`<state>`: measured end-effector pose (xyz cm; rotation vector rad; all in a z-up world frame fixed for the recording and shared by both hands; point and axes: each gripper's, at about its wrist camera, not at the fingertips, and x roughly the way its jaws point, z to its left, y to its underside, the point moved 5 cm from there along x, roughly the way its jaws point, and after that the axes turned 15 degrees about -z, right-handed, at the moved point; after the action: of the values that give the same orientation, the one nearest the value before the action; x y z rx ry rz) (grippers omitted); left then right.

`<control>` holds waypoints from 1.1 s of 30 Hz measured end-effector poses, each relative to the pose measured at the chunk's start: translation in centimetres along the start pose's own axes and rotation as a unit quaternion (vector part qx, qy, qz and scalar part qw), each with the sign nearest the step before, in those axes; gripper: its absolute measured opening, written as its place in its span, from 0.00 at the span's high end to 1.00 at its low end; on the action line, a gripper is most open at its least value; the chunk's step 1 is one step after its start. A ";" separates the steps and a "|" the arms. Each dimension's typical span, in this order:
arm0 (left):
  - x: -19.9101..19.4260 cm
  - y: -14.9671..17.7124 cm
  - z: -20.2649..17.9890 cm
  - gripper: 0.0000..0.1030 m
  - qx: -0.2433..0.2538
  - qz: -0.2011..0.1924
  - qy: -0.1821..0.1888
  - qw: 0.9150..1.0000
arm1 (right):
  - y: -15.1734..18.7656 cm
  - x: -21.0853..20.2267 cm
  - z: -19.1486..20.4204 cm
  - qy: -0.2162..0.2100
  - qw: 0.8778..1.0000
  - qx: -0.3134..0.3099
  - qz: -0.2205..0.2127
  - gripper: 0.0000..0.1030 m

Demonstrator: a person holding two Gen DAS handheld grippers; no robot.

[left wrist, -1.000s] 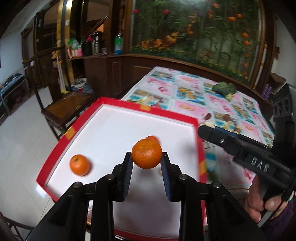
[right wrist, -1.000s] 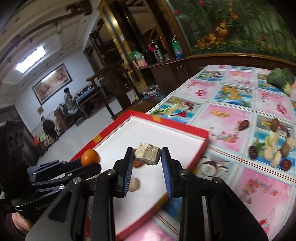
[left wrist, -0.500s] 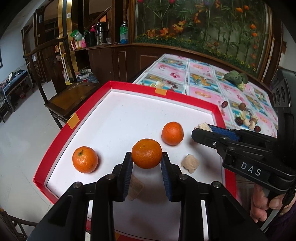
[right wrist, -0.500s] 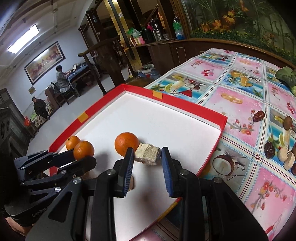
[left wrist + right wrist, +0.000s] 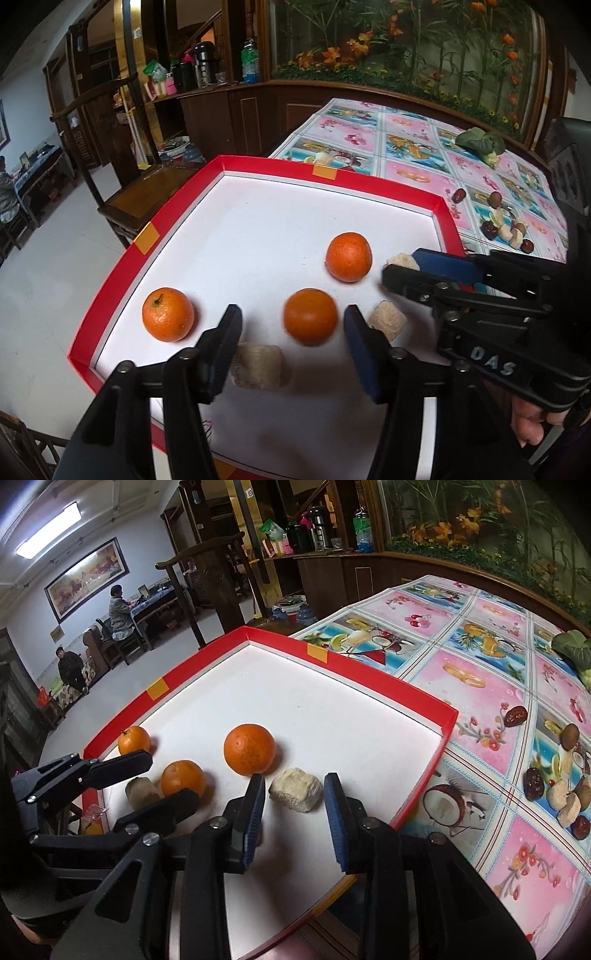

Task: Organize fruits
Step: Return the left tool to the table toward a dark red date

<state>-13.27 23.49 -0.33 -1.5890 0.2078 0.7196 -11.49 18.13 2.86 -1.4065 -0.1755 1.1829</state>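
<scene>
In the left wrist view, the left claw is standing wide open over the red tray. An orange is lying on the white floor between the jaws, and I see a gap on both sides, so nothing is gripping it. A second orange is resting near the left rim, and a third orange is sitting farther in. Pale chunks are lying close by.

In the right wrist view, the right claw is also open, and a beige chunk is lying free between its jaws on the tray floor.

I judge that both items are just placed. The next move is calling for both claws to lift straight away without knocking the orange, then going to the fruits on the worktop.
</scene>
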 end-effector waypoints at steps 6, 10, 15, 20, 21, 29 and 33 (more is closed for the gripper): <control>-1.0 -0.9 -0.3 0.32 -0.008 -0.010 -0.009 1.000 | -2.0 -3.1 -1.4 -0.016 0.998 0.027 -0.059 0.51; -2.1 -1.9 -2.0 0.26 0.010 -0.026 -0.010 1.000 | -2.8 -4.9 -3.4 -0.020 0.995 0.057 -0.078 0.51; -3.3 -2.8 -5.2 0.25 0.041 -0.040 0.014 0.998 | -2.9 -6.5 -7.1 -0.002 0.993 0.090 -0.075 0.51; -3.3 -3.3 -9.7 0.24 0.077 -0.041 0.054 0.995 | -1.3 -9.3 -12.5 0.056 0.993 0.076 -0.069 0.51; -3.2 -3.2 -10.7 0.24 0.082 -0.039 0.065 0.994 | -0.8 -10.2 -14.0 0.072 0.993 0.070 -0.066 0.51; -0.7 -3.1 -16.9 0.24 0.122 -0.015 0.114 0.986 | 2.5 -11.8 -21.1 0.145 0.989 0.029 -0.006 0.51; 1.2 -2.6 -18.5 0.24 0.129 0.007 0.121 0.984 | 3.1 -11.1 -22.2 0.160 0.986 0.037 0.016 0.51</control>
<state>-4.96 6.76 0.89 -1.4246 0.4728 0.4858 -2.49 -5.15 0.63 -1.5154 0.1156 0.9641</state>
